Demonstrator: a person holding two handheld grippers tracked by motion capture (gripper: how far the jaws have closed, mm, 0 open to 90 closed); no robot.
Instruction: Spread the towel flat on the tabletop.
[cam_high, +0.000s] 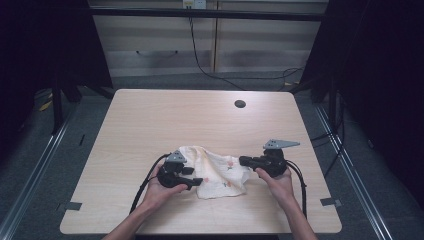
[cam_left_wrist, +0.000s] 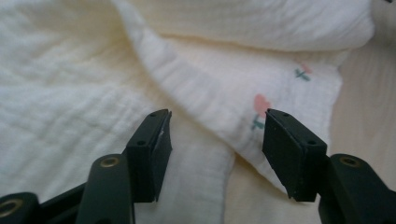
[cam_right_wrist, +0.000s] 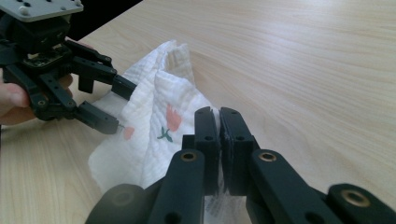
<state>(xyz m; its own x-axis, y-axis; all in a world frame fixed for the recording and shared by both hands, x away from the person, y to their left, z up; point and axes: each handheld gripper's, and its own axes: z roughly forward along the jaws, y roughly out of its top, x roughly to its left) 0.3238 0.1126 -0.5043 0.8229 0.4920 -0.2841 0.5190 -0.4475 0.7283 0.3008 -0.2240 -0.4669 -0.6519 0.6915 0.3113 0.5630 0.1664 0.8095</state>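
Right gripper (cam_right_wrist: 219, 140) pinched tight on cloth (cam_high: 218, 172) edge, left gripper (cam_left_wrist: 215, 154) spread wide — cloth bunched between both on table (cam_high: 165, 117).

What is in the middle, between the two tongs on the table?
The white cloth with little flowers lies crumpled between the left tongs and the right tongs, as the high view shows. The right tongs pinch its edge.

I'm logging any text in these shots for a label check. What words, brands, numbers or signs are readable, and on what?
None can be read.
Cloth: printed flowers, no words; a small tag at its edge by the shut right gripper has marks too blurred to read.
Left gripper, open: no lettering visible.
Table: bare wood, no markings.
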